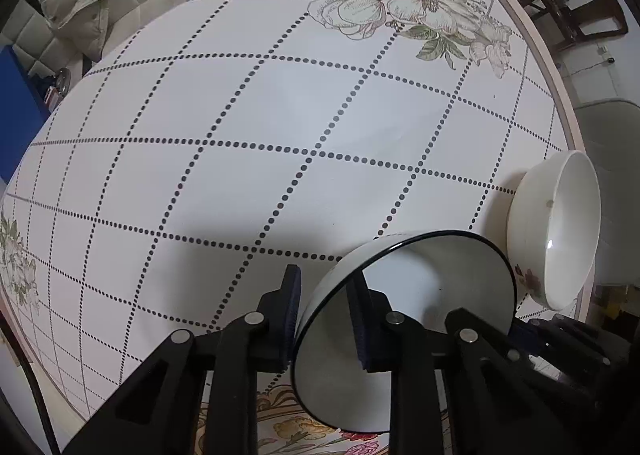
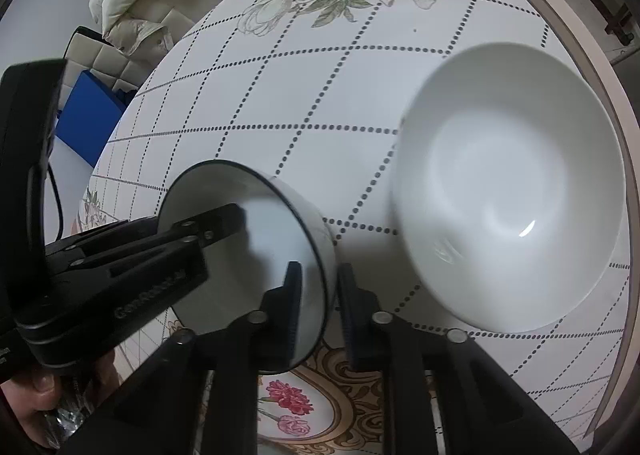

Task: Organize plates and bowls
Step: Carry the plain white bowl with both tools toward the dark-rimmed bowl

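Note:
A small white bowl with a dark rim (image 1: 400,295) (image 2: 264,239) is held tilted on its side above a flowered plate (image 2: 320,407) at the table's near edge. My left gripper (image 1: 326,319) is shut on the bowl's wall, one finger inside and one outside. My right gripper (image 2: 320,307) straddles the opposite wall of the same bowl, its jaws closed on it. A larger plain white bowl (image 1: 560,227) (image 2: 512,191) with a small flower print outside sits to the right on the tablecloth, near the table's right edge.
The round table (image 1: 532,39) has a white cloth with dotted grid lines and flower prints. A cream sofa with a padded jacket (image 1: 80,11) stands behind the table. A dark wooden chair (image 1: 580,11) stands at the far right. A blue box (image 2: 88,111) is at the left.

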### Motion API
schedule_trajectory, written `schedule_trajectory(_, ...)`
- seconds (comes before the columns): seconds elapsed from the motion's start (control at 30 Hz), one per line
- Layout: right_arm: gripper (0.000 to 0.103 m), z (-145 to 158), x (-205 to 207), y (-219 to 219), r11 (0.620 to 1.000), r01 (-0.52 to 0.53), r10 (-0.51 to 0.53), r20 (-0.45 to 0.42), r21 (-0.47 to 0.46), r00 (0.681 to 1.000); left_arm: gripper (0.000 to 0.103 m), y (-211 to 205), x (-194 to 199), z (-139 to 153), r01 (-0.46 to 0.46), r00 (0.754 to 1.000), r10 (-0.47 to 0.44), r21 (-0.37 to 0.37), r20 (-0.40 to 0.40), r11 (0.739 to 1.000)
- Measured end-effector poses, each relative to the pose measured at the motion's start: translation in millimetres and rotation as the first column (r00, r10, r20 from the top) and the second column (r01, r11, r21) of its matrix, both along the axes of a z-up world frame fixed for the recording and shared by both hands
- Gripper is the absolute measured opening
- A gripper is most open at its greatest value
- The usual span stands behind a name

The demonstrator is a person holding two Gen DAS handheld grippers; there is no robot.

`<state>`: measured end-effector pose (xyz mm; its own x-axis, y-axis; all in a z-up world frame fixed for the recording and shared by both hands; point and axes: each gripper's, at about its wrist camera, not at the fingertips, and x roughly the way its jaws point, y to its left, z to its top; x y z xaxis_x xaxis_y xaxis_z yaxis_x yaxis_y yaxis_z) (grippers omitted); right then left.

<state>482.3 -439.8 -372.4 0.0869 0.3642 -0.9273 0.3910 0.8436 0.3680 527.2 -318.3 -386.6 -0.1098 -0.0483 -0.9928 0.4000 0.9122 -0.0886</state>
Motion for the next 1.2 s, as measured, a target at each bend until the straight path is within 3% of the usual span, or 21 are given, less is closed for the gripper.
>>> schedule_trajectory(0.53, 0.014, 18.5, -10.4, 1.3, 0.999, -0.044, 0.044, -0.011, -0.002, 0.999, 0.019, 8.9, -29.1, 34.8, -0.033, 0.998, 0.034, -0.015, 0.046, 0.999)
schedule_trajectory(0.93, 0.014, 34.5, -36.9, 5.8, 0.994, -0.104, 0.105, -0.064, 0.024, 0.992, 0.019, 34.2, -80.8, 38.4, -0.063, 0.998, 0.063, -0.008, -0.017, 0.998)
schedule_trajectory(1.2, 0.014, 43.4, -70.6, 21.0, 0.986, -0.162, 0.166, -0.097, 0.046, 0.981, 0.019, 52.3, -118.7, 56.9, -0.089, 0.996, 0.089, 0.001, -0.013, 0.996)
